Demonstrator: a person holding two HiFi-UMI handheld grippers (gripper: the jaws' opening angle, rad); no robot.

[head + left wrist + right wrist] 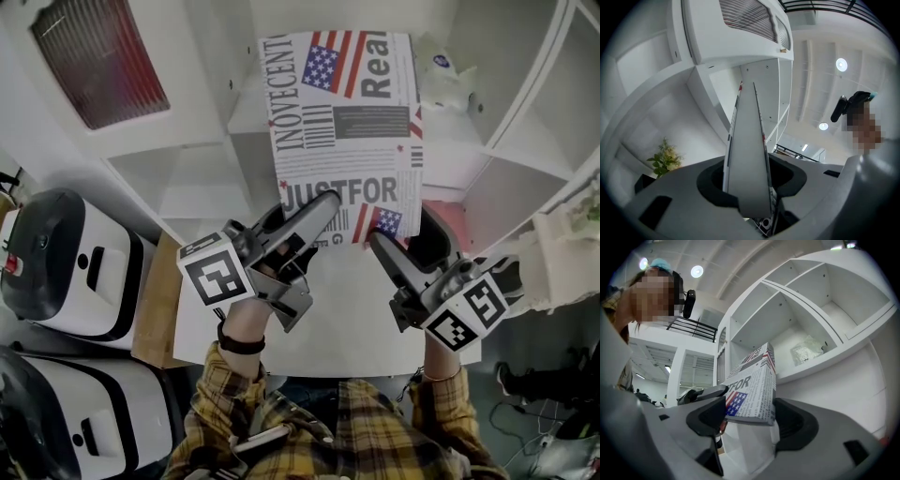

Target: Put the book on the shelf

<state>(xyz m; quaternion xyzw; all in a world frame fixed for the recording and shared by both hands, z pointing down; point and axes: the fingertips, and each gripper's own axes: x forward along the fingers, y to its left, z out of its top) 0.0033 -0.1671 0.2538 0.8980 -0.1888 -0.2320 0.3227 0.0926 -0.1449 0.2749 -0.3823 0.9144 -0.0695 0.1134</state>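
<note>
A book (347,122) with a newspaper-style cover and American flags is held up against the white cubby shelf (202,159). My left gripper (300,211) is shut on its lower left corner. My right gripper (405,234) is shut on its lower right corner. In the left gripper view the book (747,154) runs edge-on between the jaws of the left gripper (747,183), pointing up at the shelf (717,93). In the right gripper view the book's corner (752,390) sits in the right gripper (750,416), below the open shelf compartments (787,319).
Two white and black appliances (66,262) stand at the left beside a wooden board (155,309). A white table (347,319) lies below the grippers. A crumpled plastic bag (441,80) lies in a shelf compartment. A small plant (665,157) stands low by the shelf.
</note>
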